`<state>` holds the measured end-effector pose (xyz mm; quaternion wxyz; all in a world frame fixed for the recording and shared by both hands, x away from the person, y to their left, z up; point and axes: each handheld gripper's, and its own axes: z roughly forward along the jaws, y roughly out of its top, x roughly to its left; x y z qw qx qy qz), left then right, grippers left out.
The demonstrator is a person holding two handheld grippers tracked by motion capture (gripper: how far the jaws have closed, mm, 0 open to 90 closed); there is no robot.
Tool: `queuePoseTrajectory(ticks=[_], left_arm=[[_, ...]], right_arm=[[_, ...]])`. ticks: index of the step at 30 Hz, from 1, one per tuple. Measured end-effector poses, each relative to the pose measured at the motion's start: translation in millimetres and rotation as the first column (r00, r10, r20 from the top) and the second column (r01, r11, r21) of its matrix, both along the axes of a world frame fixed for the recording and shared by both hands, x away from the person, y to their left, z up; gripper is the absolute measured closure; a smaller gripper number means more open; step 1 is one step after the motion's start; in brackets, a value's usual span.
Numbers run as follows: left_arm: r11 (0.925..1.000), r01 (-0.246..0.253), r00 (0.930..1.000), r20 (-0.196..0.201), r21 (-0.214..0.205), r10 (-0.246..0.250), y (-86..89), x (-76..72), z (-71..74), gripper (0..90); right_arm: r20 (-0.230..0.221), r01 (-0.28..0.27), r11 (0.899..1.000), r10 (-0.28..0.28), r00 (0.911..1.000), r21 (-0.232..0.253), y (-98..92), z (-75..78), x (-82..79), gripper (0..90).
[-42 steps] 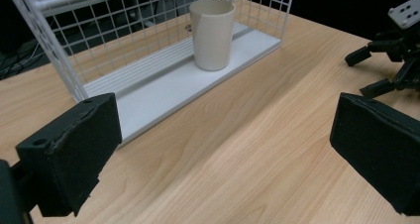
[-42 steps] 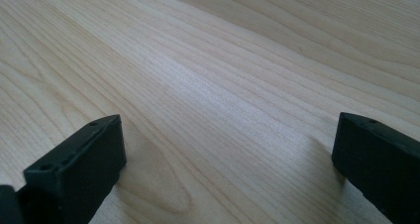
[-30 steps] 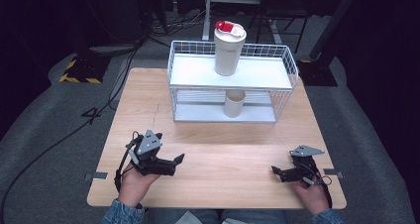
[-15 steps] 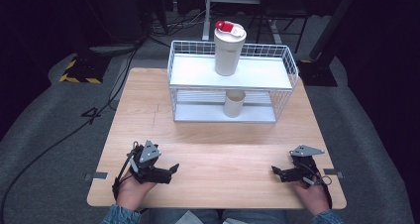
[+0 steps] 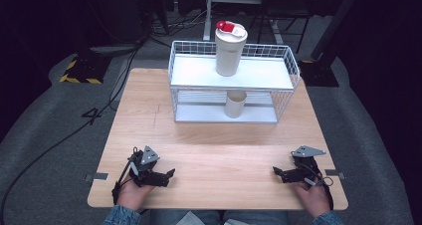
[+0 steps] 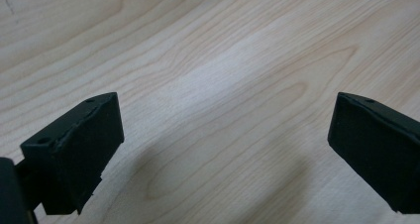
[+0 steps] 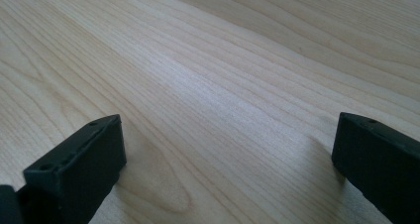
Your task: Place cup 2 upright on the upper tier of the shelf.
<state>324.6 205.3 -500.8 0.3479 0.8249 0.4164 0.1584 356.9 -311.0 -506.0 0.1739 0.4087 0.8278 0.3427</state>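
Two grippers sit near the table's (image 5: 209,135) front edge, left gripper (image 5: 166,175) by the left corner, right gripper (image 5: 278,172) by the right. Both are spread wide, pinching nothing. The tall cup (image 5: 230,51) stands on the wire rack (image 5: 278,75) at the back edge.

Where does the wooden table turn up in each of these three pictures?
High view: the wooden table fills the middle, white wire rack at its far side.
Left gripper view: its top lies beyond the left tongs, open, just closing slightly, nothing between.
Right gripper view: its top lies beyond the open right tongs.
Shared landmark: pale wood grain.
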Motion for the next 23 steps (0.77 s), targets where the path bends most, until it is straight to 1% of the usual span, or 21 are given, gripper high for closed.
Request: queuePoseTrajectory(ticks=[1,2,3,5,6,7,8,13,23], left_arm=[[1.0,-0.004,0.9999,-0.011,-0.003,0.004,0.8,0.9,-1.6,1.2],[1.0,-0.008,0.9997,-0.022,0.005,0.008,2.2,2.6,-3.4,1.1],[0.9998,-0.018,0.9985,-0.052,0.012,0.019,2.9,4.4,-4.4,1.0],[0.9997,-0.023,0.9985,-0.049,0.012,0.024,3.5,5.1,-4.6,0.2],[0.9995,-0.025,0.9983,-0.052,0.018,0.026,4.6,5.8,-4.5,0.2],[0.999,-0.035,0.9981,-0.049,0.028,0.036,4.5,6.2,-4.8,0.0],[0.9987,-0.036,0.9983,-0.044,0.036,0.038,4.5,7.1,-5.4,0.0],[0.998,-0.053,0.9975,-0.045,0.033,0.055,4.2,8.2,-5.4,0.0],[0.9979,-0.054,0.9974,-0.045,0.035,0.056,4.3,8.4,-5.4,0.0]], right_arm=[[0.0,0.0,1.0,0.0,1.0,0.0,-0.1,0.0,0.1,0.2],[0.0,0.0,1.0,0.0,1.0,0.0,0.0,0.0,0.0,0.2],[0.0,0.001,1.0,-0.001,1.0,0.001,0.0,0.0,0.0,0.2],[0.0,0.007,1.0,-0.007,1.0,0.0,0.4,0.0,-0.2,0.2],[0.0,0.007,1.0,-0.007,1.0,0.0,0.4,0.0,-0.2,0.2],[0.0,0.029,1.0,-0.029,0.9996,0.0,2.0,0.0,-1.2,0.1],[0.0,0.031,1.0,-0.031,0.9995,0.0,2.2,0.0,-1.3,0.2],[-0.001,0.032,0.999,-0.032,0.9995,0.001,2.3,0.0,-1.4,0.2],[0.0,0.033,0.999,-0.033,0.9995,0.001,2.3,-0.1,-1.4,0.2]])
